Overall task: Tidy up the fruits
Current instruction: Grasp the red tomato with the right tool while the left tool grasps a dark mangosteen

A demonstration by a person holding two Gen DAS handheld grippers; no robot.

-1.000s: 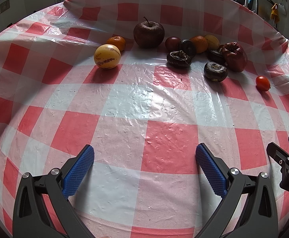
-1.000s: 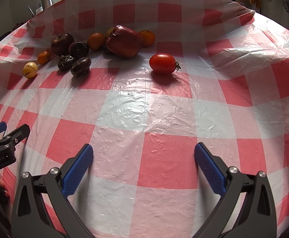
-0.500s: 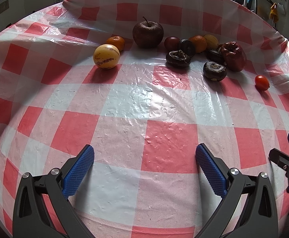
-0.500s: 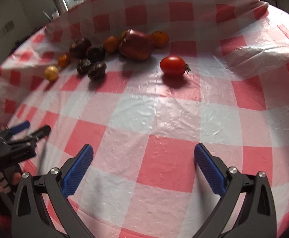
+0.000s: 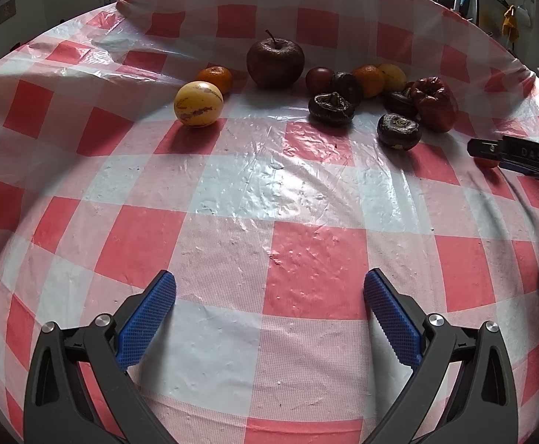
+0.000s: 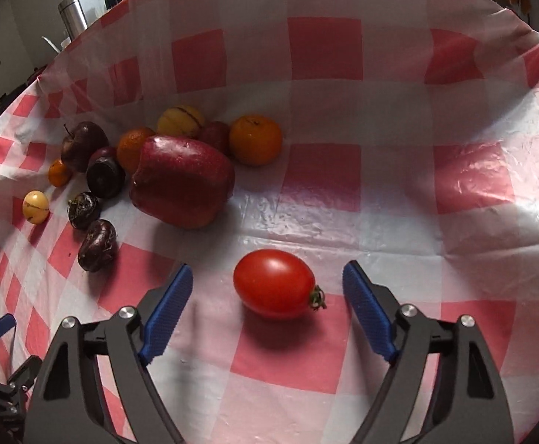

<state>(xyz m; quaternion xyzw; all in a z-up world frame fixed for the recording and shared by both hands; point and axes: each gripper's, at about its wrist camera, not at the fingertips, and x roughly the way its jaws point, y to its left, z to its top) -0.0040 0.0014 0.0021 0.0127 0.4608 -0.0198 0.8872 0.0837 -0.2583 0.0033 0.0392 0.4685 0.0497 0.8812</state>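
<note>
Item: tomato [image 6: 274,283], lone fruit on checked counter [image 6: 380,199], apart from main cluster.
Lies between right gripper [image 6: 267,303] jaws, spread wide, untouched; long axis crosswise. Left gripper [image 5: 269,307] agape, farther.

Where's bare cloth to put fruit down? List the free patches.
Free: the wide checked cloth between the left gripper and the fruit row; also the cloth right of the tomato. Crowded: the cluster around the red apple.
</note>
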